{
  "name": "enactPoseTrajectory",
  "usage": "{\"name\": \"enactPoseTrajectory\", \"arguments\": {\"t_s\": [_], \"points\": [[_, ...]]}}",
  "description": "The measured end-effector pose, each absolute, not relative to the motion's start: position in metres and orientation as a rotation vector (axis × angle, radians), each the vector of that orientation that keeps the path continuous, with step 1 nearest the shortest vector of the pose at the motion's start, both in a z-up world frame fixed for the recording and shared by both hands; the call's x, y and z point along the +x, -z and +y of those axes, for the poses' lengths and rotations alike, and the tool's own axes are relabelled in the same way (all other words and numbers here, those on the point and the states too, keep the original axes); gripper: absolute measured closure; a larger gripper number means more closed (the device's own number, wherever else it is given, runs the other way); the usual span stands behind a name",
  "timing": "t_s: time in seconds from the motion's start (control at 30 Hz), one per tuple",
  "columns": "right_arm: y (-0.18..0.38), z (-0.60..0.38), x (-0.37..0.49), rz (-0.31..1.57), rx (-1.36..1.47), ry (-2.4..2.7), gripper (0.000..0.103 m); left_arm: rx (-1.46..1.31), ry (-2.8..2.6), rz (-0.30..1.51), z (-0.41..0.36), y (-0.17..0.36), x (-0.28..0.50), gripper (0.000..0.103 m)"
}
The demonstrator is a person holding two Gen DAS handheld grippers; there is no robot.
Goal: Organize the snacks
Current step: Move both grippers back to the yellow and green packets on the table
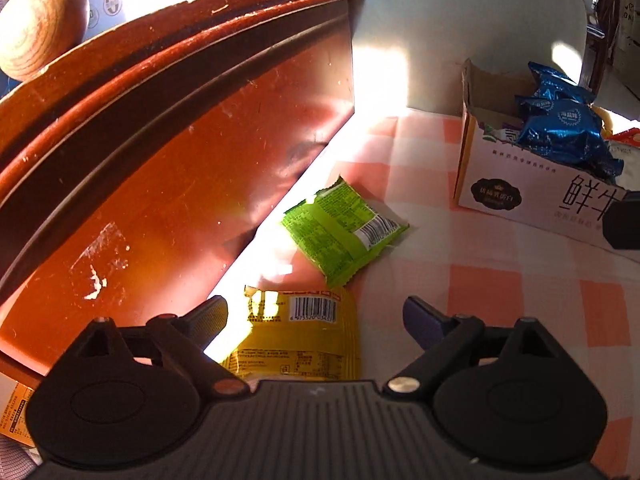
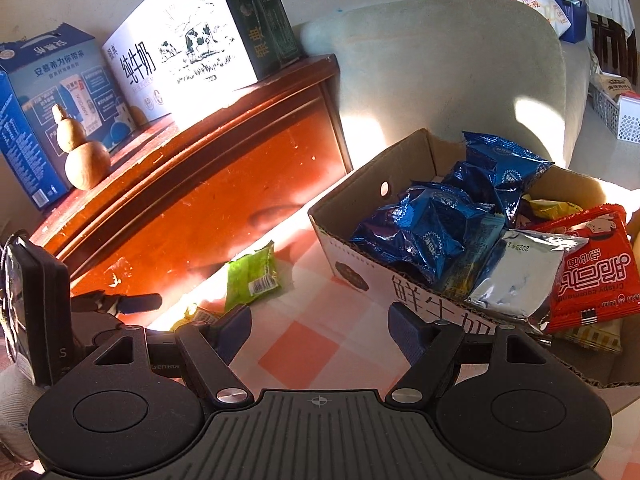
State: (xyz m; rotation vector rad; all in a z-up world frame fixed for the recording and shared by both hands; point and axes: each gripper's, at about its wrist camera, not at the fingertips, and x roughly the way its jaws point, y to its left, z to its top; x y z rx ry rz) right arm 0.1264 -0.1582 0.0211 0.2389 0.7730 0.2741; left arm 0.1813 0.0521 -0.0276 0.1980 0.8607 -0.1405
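Note:
A yellow snack packet (image 1: 304, 332) lies on the pink checked cloth between the fingers of my left gripper (image 1: 316, 314), which is open just above it. A green packet (image 1: 344, 228) lies beyond it, next to the red-brown cabinet; it also shows in the right wrist view (image 2: 252, 276). A cardboard box (image 2: 360, 256) holds blue packets (image 2: 432, 224), a silver packet (image 2: 520, 272) and a red packet (image 2: 592, 276). The box also shows in the left wrist view (image 1: 516, 196). My right gripper (image 2: 320, 330) is open and empty over the cloth, in front of the box.
The red-brown wooden cabinet (image 2: 208, 200) stands at the left, with milk cartons (image 2: 180, 48) and a gourd (image 2: 84, 160) on top. A pale armchair (image 2: 440, 72) stands behind the box. The left gripper (image 2: 132, 304) shows low left in the right view.

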Motion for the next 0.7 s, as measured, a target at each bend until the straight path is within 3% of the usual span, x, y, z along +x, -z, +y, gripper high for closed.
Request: {"name": "enactPoseTrajectory", "arguments": {"t_s": [0.5, 0.7], "points": [[0.011, -0.1, 0.157, 0.843, 0.173, -0.313, 0.042, 0.127, 0.238, 0.892, 0.078, 0.027, 0.174, 0.045], [0.018, -0.054, 0.193, 0.867, 0.065, -0.362, 0.042, 0.076, 0.267, 0.894, 0.089, 0.022, 0.169, 0.047]]}}
